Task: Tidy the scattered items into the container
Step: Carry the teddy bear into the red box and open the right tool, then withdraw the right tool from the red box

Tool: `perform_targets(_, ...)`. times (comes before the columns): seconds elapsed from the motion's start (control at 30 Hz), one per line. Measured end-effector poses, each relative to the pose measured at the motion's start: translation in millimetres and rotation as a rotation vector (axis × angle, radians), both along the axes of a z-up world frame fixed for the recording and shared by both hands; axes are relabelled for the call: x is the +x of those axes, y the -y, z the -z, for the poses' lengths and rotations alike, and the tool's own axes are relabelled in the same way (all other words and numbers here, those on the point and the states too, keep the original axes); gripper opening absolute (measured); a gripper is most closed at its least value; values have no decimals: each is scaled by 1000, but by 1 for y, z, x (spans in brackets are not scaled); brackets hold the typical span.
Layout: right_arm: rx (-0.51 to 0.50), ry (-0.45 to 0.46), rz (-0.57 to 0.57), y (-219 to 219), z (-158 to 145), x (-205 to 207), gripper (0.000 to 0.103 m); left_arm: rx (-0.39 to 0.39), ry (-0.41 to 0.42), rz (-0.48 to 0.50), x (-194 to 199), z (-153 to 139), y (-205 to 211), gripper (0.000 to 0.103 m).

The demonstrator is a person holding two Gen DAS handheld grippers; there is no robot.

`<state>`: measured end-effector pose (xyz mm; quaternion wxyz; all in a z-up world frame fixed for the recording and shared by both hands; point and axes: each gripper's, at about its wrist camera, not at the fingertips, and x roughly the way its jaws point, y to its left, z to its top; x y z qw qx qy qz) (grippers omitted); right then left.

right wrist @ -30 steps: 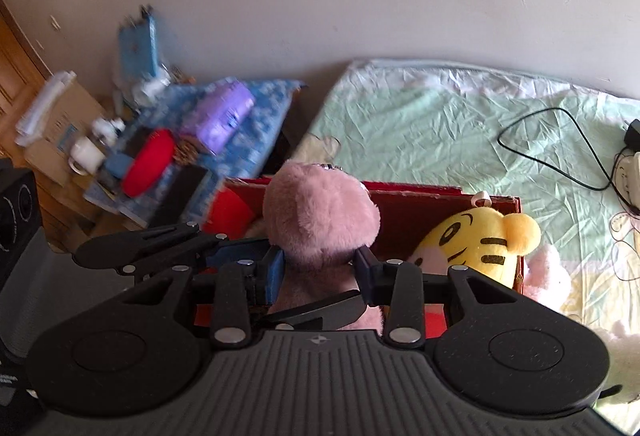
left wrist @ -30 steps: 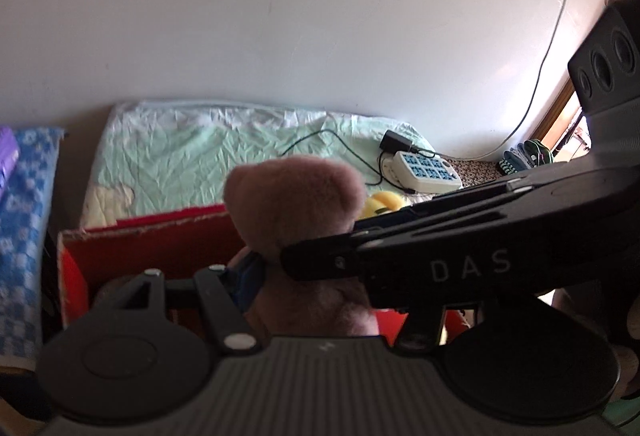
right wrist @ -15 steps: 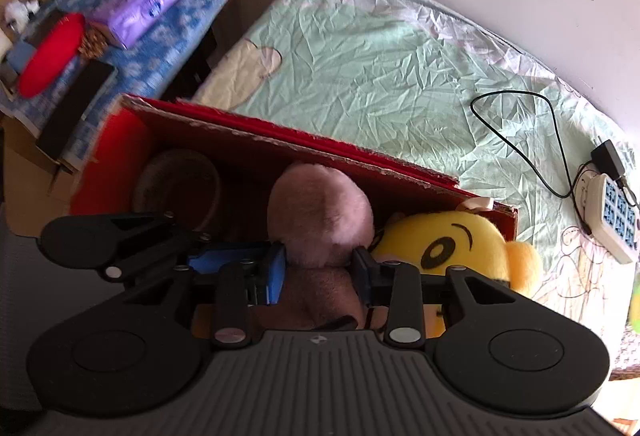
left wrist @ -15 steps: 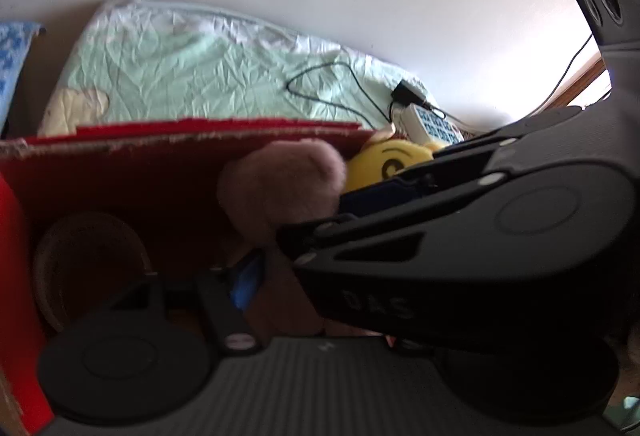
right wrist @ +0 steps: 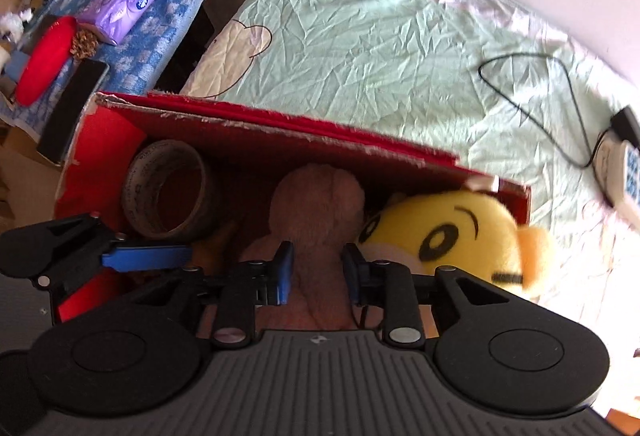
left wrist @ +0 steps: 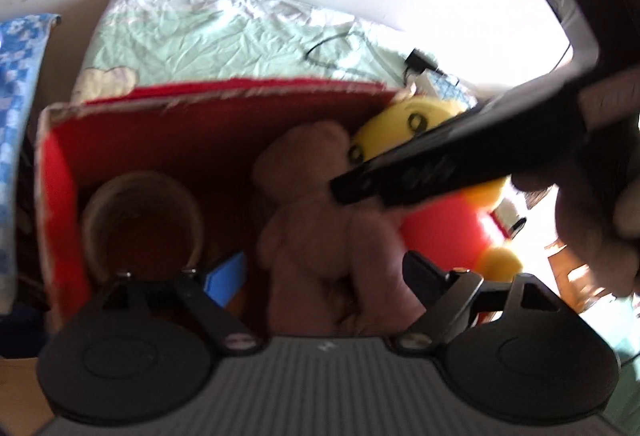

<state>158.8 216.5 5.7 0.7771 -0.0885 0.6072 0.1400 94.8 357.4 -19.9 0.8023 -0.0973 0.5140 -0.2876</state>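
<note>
A pink-brown plush bear (left wrist: 320, 220) (right wrist: 316, 220) lies inside the red cardboard box (left wrist: 224, 92) (right wrist: 256, 124). A yellow plush toy with a red body (left wrist: 436, 220) (right wrist: 452, 236) sits at the box's right end. A roll of brown tape (left wrist: 142, 220) (right wrist: 168, 192) stands at the left end. My left gripper (left wrist: 316, 272) is open, its fingers spread either side of the bear. My right gripper (right wrist: 318, 270) is shut on the bear's body, blue pads pressing its sides; it crosses the left wrist view as a dark bar (left wrist: 460, 160).
The box rests on a bed with a wrinkled green sheet (right wrist: 400, 48). A black cable (right wrist: 560, 104) and a power strip (right wrist: 624, 172) lie at the right. A side table with a blue cloth (right wrist: 132, 36) holds a purple pack, a red object and a phone.
Both grippers lowered the bear into the red box. My left gripper has opened off the bear. My right gripper still holds it.
</note>
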Motion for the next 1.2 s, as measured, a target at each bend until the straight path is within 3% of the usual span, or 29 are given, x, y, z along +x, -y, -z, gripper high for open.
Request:
perform_targets(0.17,42,-37,19,4,10,6,32,-2,-25,60,-6,6,8,85)
perform_targets(0.3,64,-54,2,3,11,3,32,-13,-120,89,4,22,21,85)
perform_targets(0.47,86,-74,-9,5,12,-8,27,-5,-108,108,6,21,31,85)
perform_targets(0.63,33,-28,-19,7,15,-17,23,-3,-83,133,2,19,45,84)
perform_targets(0.87,113,-8,23,21,12,-20,27,4,-41,71,-6,5,27,83)
perform_targets(1.07,206,46,70,32,-4,-33,32,21,34,4,-26,-11,7,89)
perform_targets(1.2,260,37,93,41,-9,-42,33,35,21,-47,-26,-3,-1,89)
